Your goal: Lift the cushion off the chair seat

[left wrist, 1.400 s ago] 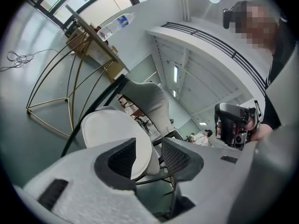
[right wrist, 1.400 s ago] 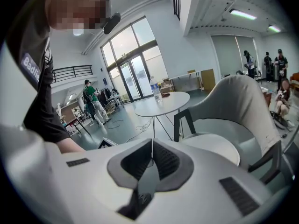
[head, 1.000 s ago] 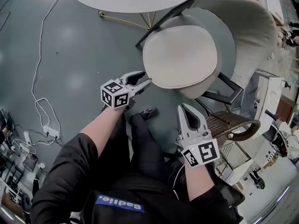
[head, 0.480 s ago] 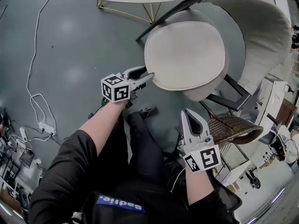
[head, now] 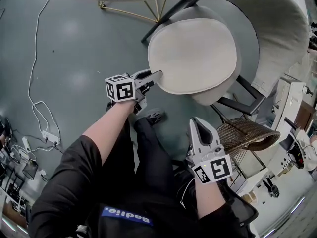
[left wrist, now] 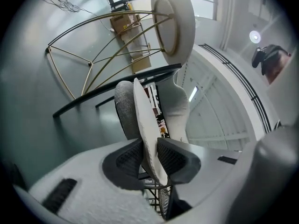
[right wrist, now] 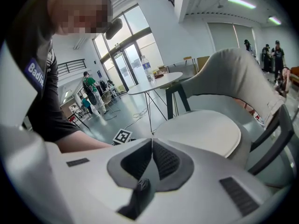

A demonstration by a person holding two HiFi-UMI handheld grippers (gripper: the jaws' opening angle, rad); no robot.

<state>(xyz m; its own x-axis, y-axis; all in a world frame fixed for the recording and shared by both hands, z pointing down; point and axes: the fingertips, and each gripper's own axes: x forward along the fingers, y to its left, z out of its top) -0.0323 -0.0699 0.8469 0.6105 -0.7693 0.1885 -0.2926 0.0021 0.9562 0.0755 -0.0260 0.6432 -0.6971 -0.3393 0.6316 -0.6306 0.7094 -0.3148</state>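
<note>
1. Head view showed the cream cushion (head: 193, 53) lying flat on the seat (head: 223, 96) of the shell chair (head: 277, 29). It covered nearly all of the seat and showed no sign of being raised.
2. At the cushion's near rim, on the person's left, sat the left claw (head: 156, 75), reaching in roughly level from the side.
3. Left gripper view showed the cushion (left wrist: 145, 120) edge-on, its thin rim running between the jaws of the left claw (left wrist: 149, 153). Those jaws had just been closing, and they were pinching the rim from both faces.
4. Farther back, the right claw (head: 195, 122) hung near the person's body, well apart from the chair and angled down toward it.
5. Right gripper view showed the right claw (right wrist: 152, 146) pressed together with nothing between its jaws. The cushion (right wrist: 201, 132) and the chair (right wrist: 233, 73) lay ahead of it, untouched.
6. Judged by this, the reach and the grasp looked done on the left side only, and the lift itself was not yet begun.
7. What remained was to raise the pinched rim and carry the whole cushion clear of the seat. A single edge grip on so wide and floppy a pad could sag or slip, so the idle right claw might well be wanted on the opposite rim.
</note>
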